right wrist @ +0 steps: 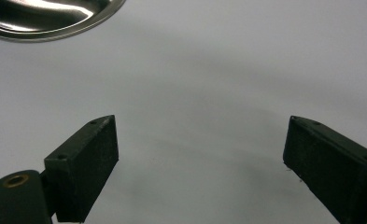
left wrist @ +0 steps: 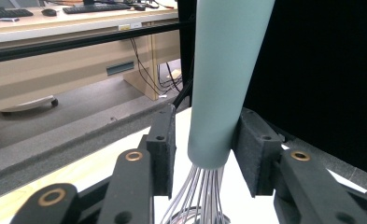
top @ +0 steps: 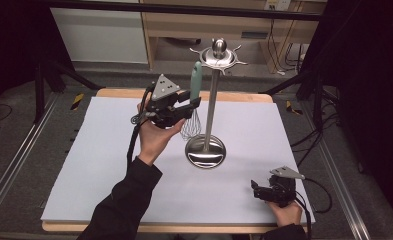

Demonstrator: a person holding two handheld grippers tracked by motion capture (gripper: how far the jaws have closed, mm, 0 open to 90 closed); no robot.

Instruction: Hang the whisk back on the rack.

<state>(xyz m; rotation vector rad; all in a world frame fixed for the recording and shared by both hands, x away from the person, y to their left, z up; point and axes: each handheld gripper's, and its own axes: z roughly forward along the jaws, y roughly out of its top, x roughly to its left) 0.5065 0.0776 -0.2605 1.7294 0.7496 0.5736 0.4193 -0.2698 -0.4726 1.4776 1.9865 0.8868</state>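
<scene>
One whisk (top: 194, 102) between the left gripper's (top: 194, 103) jaws, one stand (top: 210, 100) just beside it, two grippers, the right gripper (top: 256, 189) well apart

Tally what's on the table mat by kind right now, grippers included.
Whisk: 1, teal handle, hanging from the stand
Steel utensil stand: 1
Grippers: 2, left gripper around the whisk handle, right gripper resting low on the mat
Total: 4
</scene>
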